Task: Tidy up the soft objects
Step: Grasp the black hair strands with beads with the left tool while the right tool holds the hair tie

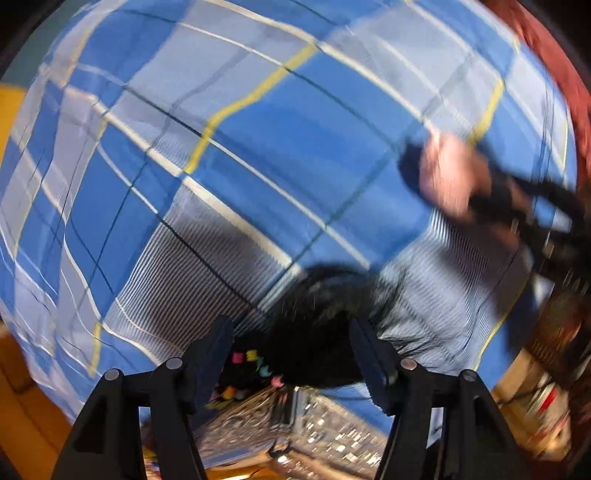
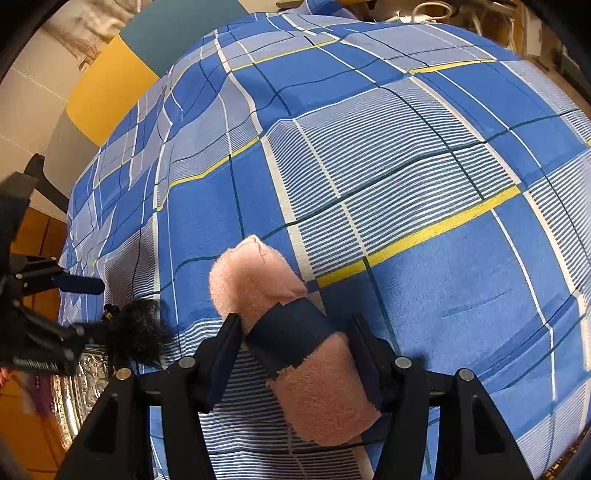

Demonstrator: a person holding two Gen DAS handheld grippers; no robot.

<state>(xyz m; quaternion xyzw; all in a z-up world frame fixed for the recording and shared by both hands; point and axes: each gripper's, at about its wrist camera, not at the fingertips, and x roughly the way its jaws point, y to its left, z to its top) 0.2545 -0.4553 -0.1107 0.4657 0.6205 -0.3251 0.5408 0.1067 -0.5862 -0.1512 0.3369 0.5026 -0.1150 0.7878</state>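
Note:
A rolled pink towel (image 2: 295, 328) with a dark band around its middle sits between the fingers of my right gripper (image 2: 295, 350), which is shut on it just above the blue plaid bedsheet (image 2: 424, 155). My left gripper (image 1: 291, 347) is shut on a black furry object (image 1: 317, 332) with coloured bits at its near end; the left view is blurred by motion. In the right wrist view the left gripper (image 2: 85, 325) shows at the left edge with the black fur (image 2: 136, 332). In the left wrist view the right gripper and pink towel (image 1: 447, 173) show blurred at the right.
The plaid sheet (image 1: 258, 155) covers a bed that fills both views. A silver patterned box (image 2: 83, 384) stands by the bed's left edge, also in the left wrist view (image 1: 314, 432). A yellow and teal panel (image 2: 110, 85) lies at the far left. Cables and clutter (image 2: 436, 11) lie beyond the far edge.

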